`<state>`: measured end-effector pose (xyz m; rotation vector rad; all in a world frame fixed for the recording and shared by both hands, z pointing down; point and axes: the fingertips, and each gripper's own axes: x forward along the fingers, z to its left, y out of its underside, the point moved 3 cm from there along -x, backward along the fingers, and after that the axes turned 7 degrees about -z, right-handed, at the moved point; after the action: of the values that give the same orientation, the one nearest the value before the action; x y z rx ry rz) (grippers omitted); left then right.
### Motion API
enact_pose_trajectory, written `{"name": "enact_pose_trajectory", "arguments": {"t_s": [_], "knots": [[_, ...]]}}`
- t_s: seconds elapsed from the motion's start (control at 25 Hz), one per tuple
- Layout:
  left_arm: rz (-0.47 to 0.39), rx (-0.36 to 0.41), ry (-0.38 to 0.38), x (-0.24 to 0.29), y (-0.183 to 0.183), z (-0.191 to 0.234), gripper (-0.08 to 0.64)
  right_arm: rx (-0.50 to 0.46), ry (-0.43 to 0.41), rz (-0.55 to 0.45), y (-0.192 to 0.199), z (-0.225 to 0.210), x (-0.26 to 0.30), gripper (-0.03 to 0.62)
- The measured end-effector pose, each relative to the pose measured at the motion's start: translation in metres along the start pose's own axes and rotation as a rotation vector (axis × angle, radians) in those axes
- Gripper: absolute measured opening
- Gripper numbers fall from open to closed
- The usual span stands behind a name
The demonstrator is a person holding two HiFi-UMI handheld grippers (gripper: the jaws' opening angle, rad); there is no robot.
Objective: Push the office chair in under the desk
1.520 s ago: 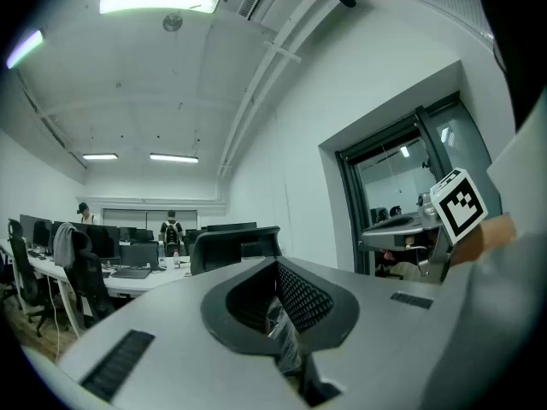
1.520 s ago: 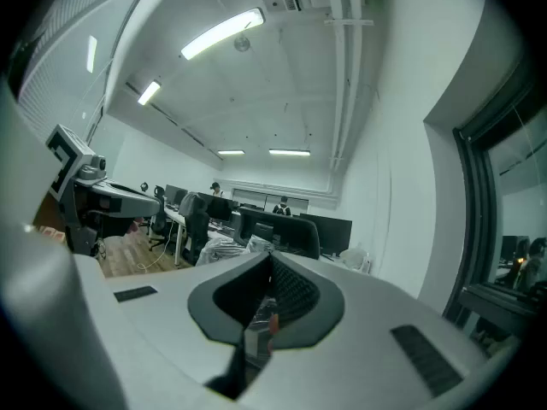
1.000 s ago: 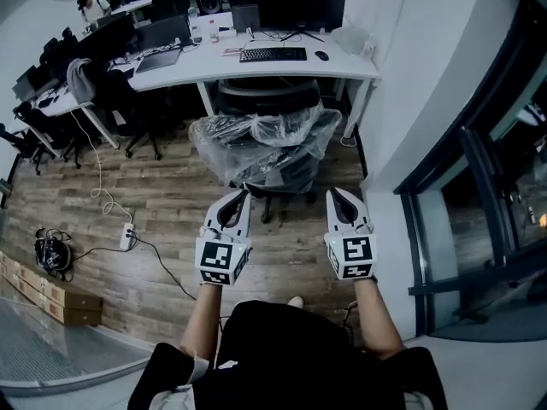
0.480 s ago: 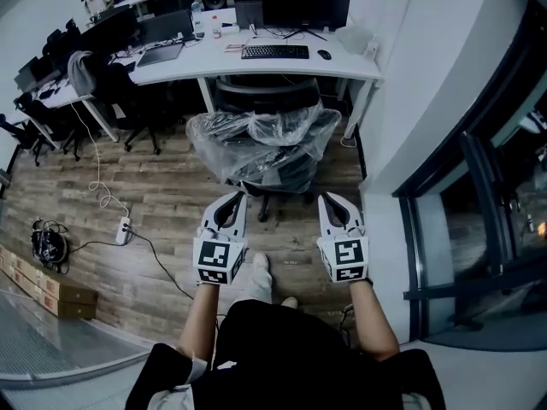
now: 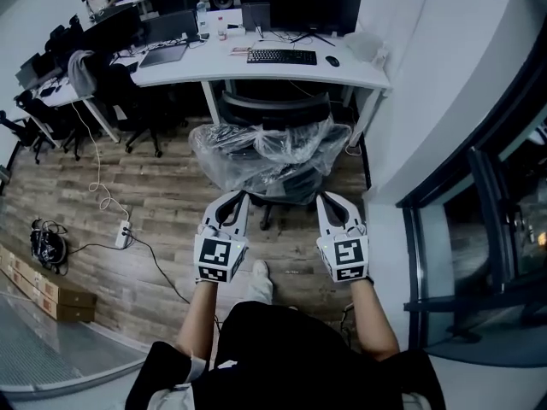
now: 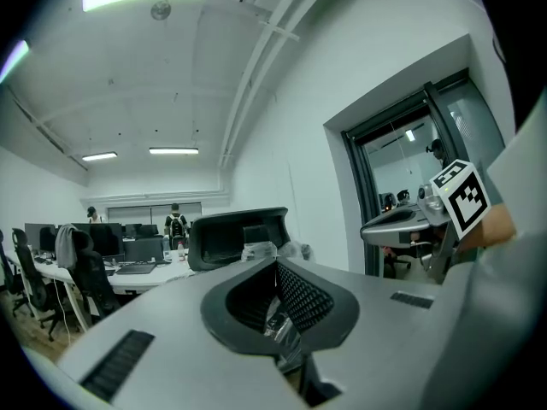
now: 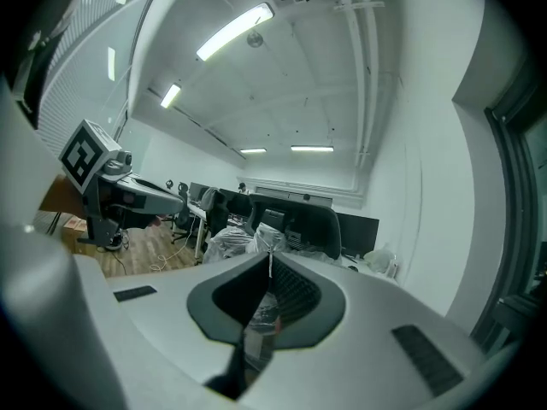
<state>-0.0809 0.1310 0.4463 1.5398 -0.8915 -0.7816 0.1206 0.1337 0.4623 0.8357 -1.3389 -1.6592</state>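
Observation:
A black office chair (image 5: 272, 156), wrapped in clear plastic, stands on the wooden floor just in front of the white desk (image 5: 256, 68), its headrest toward the desk edge. My left gripper (image 5: 243, 193) and right gripper (image 5: 322, 196) are both shut, side by side at the chair's near edge. Whether their tips touch the plastic I cannot tell. In the left gripper view the shut left gripper (image 6: 275, 261) points at the chair's headrest (image 6: 238, 236). In the right gripper view the right gripper (image 7: 270, 253) points at the wrapped chair (image 7: 295, 222).
On the desk are a keyboard (image 5: 281, 56), a mouse (image 5: 332, 61) and monitors (image 5: 312, 5). A white wall and a dark glass door frame (image 5: 479, 220) close the right side. A power strip with cable (image 5: 126, 232) and cardboard boxes (image 5: 51, 297) lie at left, beyond more chairs (image 5: 128, 101).
The person has stepped forward, and a shoe now shows between the arms. Both grippers have advanced toward the desk, staying at the chair's near edge, and remain shut.

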Motion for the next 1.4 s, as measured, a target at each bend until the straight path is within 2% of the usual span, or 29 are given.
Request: {"name": "enact_pose_trajectory", "arguments": {"t_s": [0.32,0.64,1.12,1.4], "knots": [[-0.01,-0.004,-0.02,0.052,0.003,0.039,0.017,-0.012,-0.01,0.026,0.005,-0.022,0.057,0.026],[-0.017,-0.011,-0.005,0.092,0.001,0.077,0.017,-0.024,-0.006,0.031,-0.001,-0.034,0.111,0.026],[-0.036,-0.031,0.067,0.137,0.006,0.123,0.017,-0.038,0.03,0.053,-0.007,-0.033,0.175,0.026],[-0.034,-0.025,0.137,0.155,0.016,0.131,0.017,-0.033,0.058,0.072,0.001,-0.031,0.192,0.026]]}}
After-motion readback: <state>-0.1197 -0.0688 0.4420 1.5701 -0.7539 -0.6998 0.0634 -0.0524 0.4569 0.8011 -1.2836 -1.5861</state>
